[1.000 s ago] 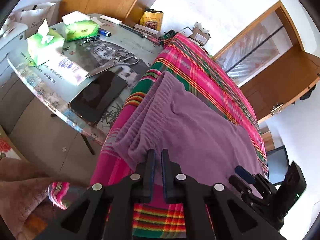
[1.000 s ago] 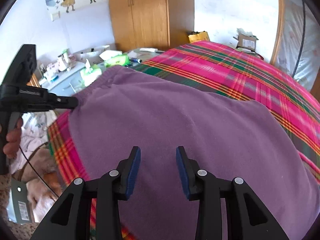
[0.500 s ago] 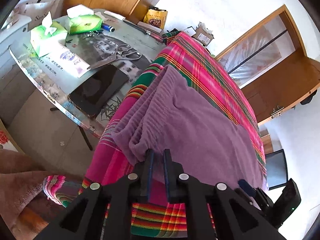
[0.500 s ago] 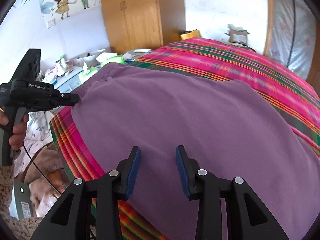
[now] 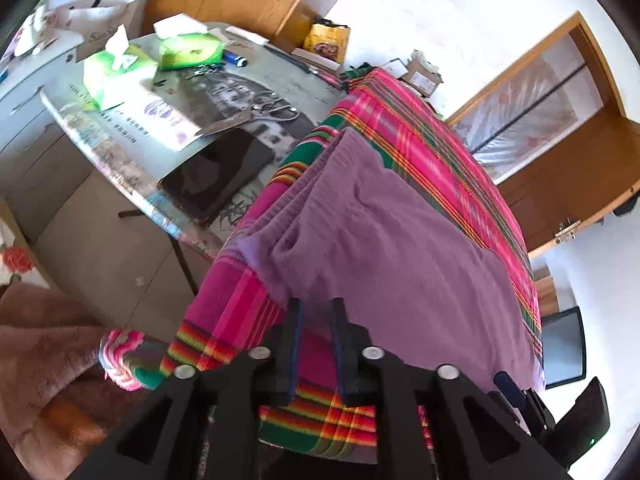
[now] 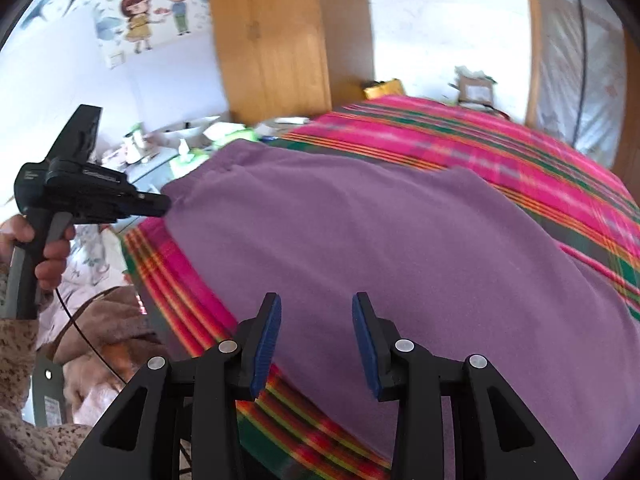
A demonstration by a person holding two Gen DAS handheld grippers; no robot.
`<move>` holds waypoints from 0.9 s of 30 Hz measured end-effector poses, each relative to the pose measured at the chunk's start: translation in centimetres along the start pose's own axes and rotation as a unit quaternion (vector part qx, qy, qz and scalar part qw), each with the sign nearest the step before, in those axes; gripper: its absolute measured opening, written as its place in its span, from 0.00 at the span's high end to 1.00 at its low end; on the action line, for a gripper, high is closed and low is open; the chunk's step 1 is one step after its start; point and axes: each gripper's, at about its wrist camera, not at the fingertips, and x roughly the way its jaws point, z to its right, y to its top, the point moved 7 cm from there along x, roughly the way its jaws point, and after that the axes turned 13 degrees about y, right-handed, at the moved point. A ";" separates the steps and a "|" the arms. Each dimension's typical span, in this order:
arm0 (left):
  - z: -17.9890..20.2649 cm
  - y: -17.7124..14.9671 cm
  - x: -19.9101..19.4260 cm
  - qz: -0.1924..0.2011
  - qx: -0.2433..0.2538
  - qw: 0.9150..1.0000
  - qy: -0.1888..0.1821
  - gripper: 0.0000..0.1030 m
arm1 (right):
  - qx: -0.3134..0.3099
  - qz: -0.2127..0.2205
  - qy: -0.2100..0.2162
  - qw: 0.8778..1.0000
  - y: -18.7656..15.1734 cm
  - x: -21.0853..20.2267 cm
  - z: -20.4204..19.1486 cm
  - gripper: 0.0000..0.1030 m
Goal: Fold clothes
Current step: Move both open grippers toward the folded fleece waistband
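From the left wrist camera, the folded purple fleece garment [image 5: 392,248] lies on the bed covered by a pink, green and orange plaid blanket [image 5: 420,120], its ribbed near corner hanging over the blanket's edge; the left gripper [image 5: 314,308] sits right at that corner with its jaws opening, a narrow gap showing between the pads, and no cloth is pinched there (the corner lies just beyond the tips). Beside the blanket stands a glass-topped side table [image 5: 120,168] with a black tablet [image 5: 216,176], steel scissors [image 5: 260,110] and two green tissue packs [image 5: 120,70]. At the blanket's lower right corner the black right gripper [image 5: 516,394] shows only partly. From the right wrist camera, the right gripper [image 6: 316,312] hovers above the garment's [image 6: 380,248] near part with its blue-padded jaws wide apart and nothing between them, while the left gripper [image 6: 158,204], held by a hand [image 6: 48,256], has its tips at the garment's far left corner over the blanket [image 6: 480,152]
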 end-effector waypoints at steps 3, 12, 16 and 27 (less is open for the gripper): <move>-0.5 -0.3 0.0 -0.005 -0.015 1.000 -0.005 0.78 | -0.009 -0.021 -0.011 1.000 -0.4 1.3 -0.3 0.63; -1.5 -0.3 -0.3 -0.009 -0.076 0.996 -0.052 0.75 | -0.003 -0.015 -0.009 1.000 -0.3 1.6 -0.6 0.63; -1.6 0.0 -0.9 0.004 -0.093 0.992 -0.082 0.74 | -0.010 -0.010 0.003 1.000 0.2 2.1 -1.6 0.63; -2.4 0.8 -0.1 0.023 -0.111 0.992 -0.054 0.68 | -0.061 0.002 0.038 0.997 5.0 3.6 -3.1 0.63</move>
